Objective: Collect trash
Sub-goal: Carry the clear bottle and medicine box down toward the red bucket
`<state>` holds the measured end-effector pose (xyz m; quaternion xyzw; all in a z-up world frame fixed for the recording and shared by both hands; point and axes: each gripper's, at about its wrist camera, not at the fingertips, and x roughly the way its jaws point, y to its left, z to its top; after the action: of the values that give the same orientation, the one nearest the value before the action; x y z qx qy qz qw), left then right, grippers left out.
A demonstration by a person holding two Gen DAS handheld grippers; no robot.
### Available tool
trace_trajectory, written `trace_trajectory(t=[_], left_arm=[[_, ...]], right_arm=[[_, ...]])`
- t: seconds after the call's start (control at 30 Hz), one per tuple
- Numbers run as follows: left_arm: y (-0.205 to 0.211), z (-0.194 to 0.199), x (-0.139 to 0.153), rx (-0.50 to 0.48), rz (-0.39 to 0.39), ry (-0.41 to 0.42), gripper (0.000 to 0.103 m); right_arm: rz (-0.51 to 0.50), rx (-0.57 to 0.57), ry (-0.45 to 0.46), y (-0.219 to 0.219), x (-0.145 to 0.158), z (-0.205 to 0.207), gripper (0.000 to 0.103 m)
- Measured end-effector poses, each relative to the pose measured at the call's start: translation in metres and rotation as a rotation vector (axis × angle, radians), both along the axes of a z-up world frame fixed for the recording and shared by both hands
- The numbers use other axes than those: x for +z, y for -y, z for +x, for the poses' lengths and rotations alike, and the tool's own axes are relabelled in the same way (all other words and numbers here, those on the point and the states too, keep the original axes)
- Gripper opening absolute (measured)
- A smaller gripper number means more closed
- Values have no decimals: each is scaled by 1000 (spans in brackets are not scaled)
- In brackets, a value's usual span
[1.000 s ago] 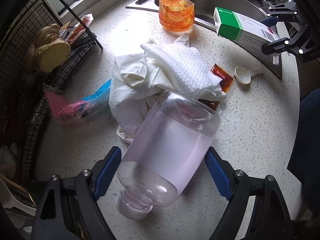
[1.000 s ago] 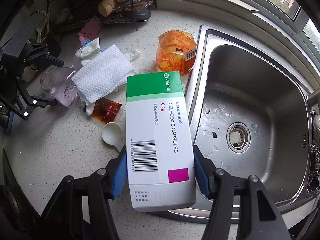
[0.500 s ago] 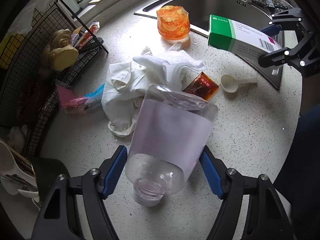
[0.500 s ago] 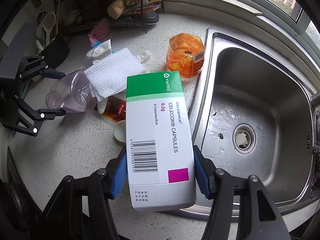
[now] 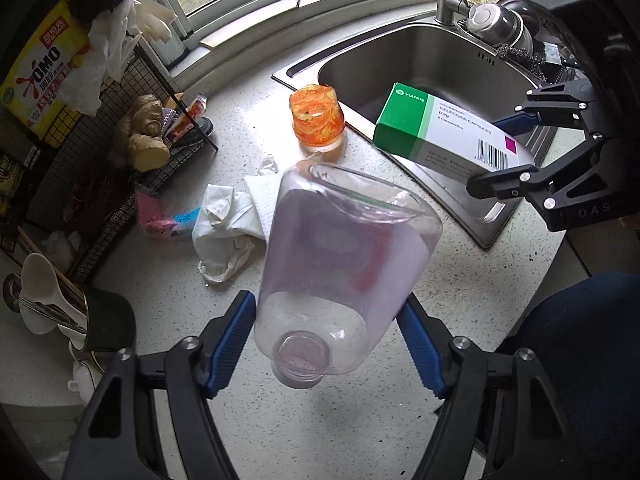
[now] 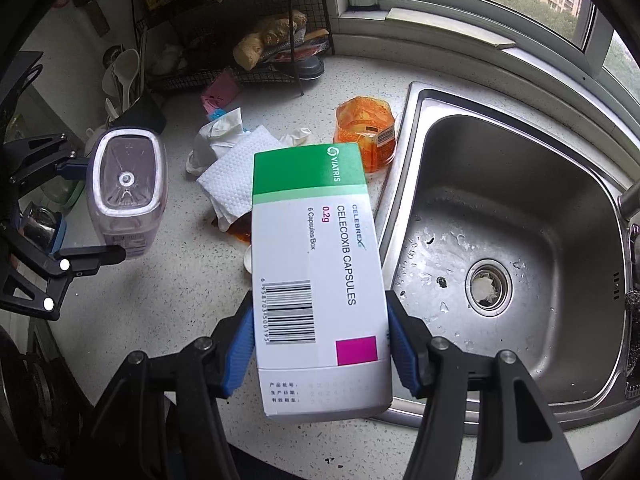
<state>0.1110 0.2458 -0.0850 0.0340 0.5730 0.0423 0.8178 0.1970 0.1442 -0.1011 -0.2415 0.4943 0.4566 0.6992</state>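
The trash here is a clear empty plastic bottle with a pale lilac label (image 5: 340, 264) and a white and green cardboard medicine box (image 6: 316, 272), and both are already in the air above the counter. The left gripper (image 5: 326, 344) has just been closing its jaws, and its blue pads (image 5: 232, 344) now press on the two sides of the bottle, near the shoulder, with the open neck pointing toward the camera. The right gripper (image 6: 320, 344) clamps the box by its long sides, at the end with the barcode and the magenta square; the green end points away.

Under the bottle, on the speckled white countertop (image 5: 304, 432), lie a crumpled white cloth (image 5: 224, 224) and a white textured paper towel (image 6: 236, 180), touching each other. A dark red sauce sachet (image 6: 240, 232) peeks out from below the towel. An orange translucent plastic cup (image 6: 366, 136) stands just beside the rim of the stainless steel sink (image 6: 520, 200). A pink and blue wrapper (image 5: 164, 220) lies near the foot of the black wire rack (image 5: 132, 184), where a piece of ginger root (image 5: 144, 140) rests.
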Motion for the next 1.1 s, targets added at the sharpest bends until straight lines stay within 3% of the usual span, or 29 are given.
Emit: trace_trajectory(t=[0.37,0.6,0.83,1.1], left_arm=[[105,7,30,28,40,39,70],[194,4,45,-15,26,84,70],[283,-1,37,-52,-9,93,70],[350,-4,10,-71,-39,67,69]], right_arm=[[61,-30,54,94,33,-18,57],[84,-111,68,175,44,-29,57],[89,-199,86,258,43,-41,57],[64,-297,43,328,21,-55,57]])
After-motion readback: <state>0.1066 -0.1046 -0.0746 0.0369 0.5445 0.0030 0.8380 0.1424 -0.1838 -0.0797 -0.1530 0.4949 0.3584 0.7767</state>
